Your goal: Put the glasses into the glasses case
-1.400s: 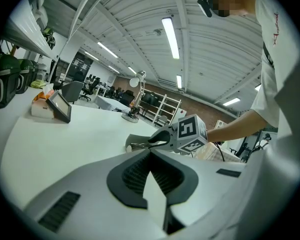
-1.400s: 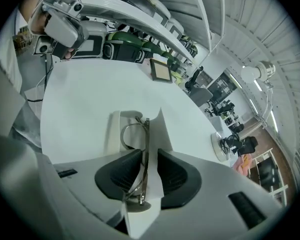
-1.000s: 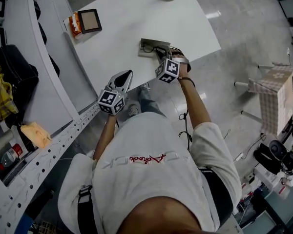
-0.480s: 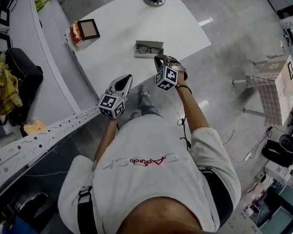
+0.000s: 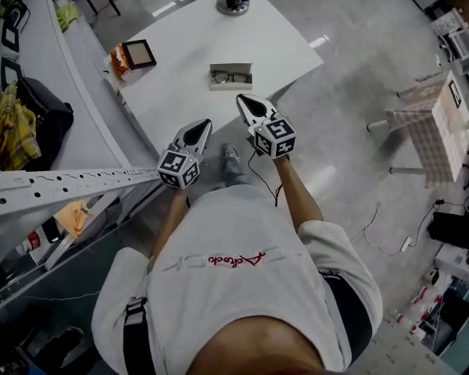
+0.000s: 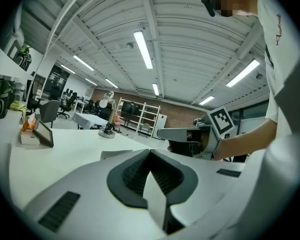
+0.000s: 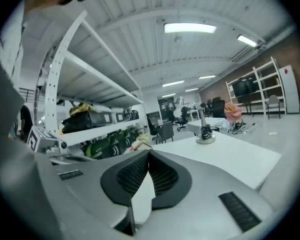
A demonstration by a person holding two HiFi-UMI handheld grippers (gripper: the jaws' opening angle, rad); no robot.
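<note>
White table (image 5: 184,41), and a pale grey glasses case (image 5: 231,85) lies open on it, well in from the near edge. The dark-framed glasses (image 5: 230,76) lie flat inside the case, lenses side by side. I judge the placing done. Whether a lid is left to close I can't tell from here.

- Why things sit so: nothing touches the case or stands close to it. A picture frame (image 5: 139,53) and an orange box (image 5: 119,56) are off at the table's left edge, well apart from it. A round stand (image 5: 233,2) is at the far end. With the glasses seated there is nothing for either tool to grip, which fits both being held off the work.
- Left gripper (image 5: 202,126): jaws together, nothing between the dark ribbed pads in its own view (image 6: 152,176). It is empty.
- Right gripper (image 5: 245,103): jaws likewise together and empty in its own view (image 7: 140,184). It is the nearer of the two to the case, but clearly apart from it.
- Pose: both tools are held in front of the person's chest, about at the table's near edge. Their tips point forward and slightly toward each other, aimed roughly at the case. The forearms run straight out from bent elbows tucked near the body.
- The left gripper view looks level across the tabletop. It catches the right gripper (image 6: 190,134) beside it at about the same height.

My read: a resting, hands-off stance, not an approach.
</note>
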